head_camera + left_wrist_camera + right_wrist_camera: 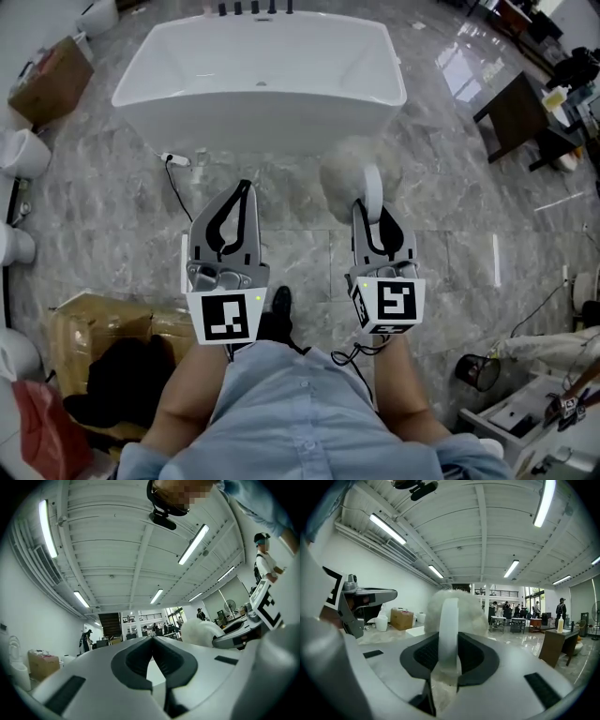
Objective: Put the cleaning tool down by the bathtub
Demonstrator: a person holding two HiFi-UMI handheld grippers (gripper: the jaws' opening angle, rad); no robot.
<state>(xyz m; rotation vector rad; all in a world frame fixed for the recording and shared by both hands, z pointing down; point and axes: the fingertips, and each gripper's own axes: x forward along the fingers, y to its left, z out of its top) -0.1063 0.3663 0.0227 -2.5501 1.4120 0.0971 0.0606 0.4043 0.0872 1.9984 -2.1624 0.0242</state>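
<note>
Marble floor; white bathtub | left gripper fingers pressed together | right gripper fingers clamping fluffy cleaning tool

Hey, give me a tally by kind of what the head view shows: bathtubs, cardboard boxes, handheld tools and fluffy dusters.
Bathtub: 1
Cardboard boxes: 2
Handheld tools: 2, the left tool, shut and empty, and the right tool, shut on the duster's handle
Fluffy duster: 1
Total: 6
</note>
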